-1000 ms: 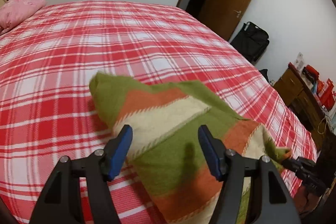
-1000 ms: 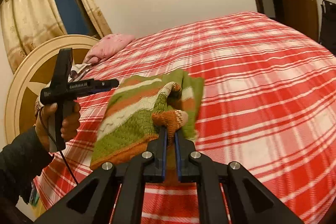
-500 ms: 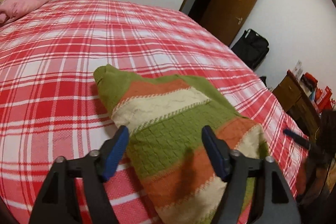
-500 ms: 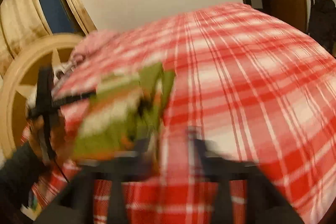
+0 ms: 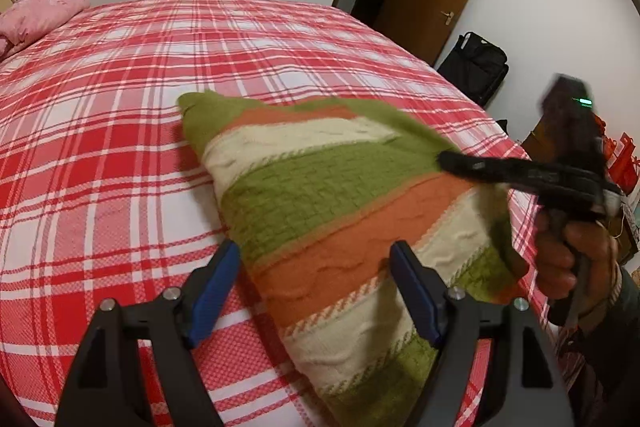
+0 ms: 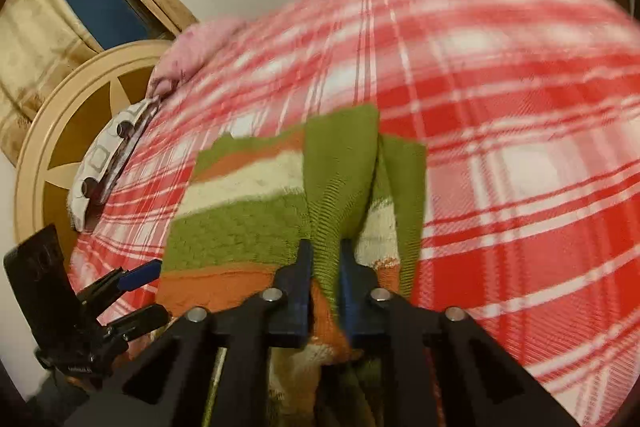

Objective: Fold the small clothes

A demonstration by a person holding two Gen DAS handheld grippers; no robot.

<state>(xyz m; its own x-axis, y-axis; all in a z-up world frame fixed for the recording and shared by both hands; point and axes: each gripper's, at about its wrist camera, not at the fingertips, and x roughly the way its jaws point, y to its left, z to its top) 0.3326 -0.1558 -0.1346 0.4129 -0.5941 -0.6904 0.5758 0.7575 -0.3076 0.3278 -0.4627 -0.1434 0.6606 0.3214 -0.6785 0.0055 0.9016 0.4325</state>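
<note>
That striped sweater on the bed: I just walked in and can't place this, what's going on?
A person is folding the striped sweater on the plaid bed with two handheld grippers. The right gripper is shut on a green part of the sweater, lifting it over the body. The left gripper hangs open above the near end, holding nothing.

Warm, even indoor light, source not visible; window (image 6: 98, 5) dark blue. Soft shadow under the sweater (image 5: 320, 203) on the bed (image 5: 120, 131). Left wrist view mostly sharp, but the right hand-held gripper (image 5: 452, 161) smears with motion blur. Right wrist view blurred all over, plaid streaked. Strong fisheye bending, black vignette in the corners of both. No glare.
</note>
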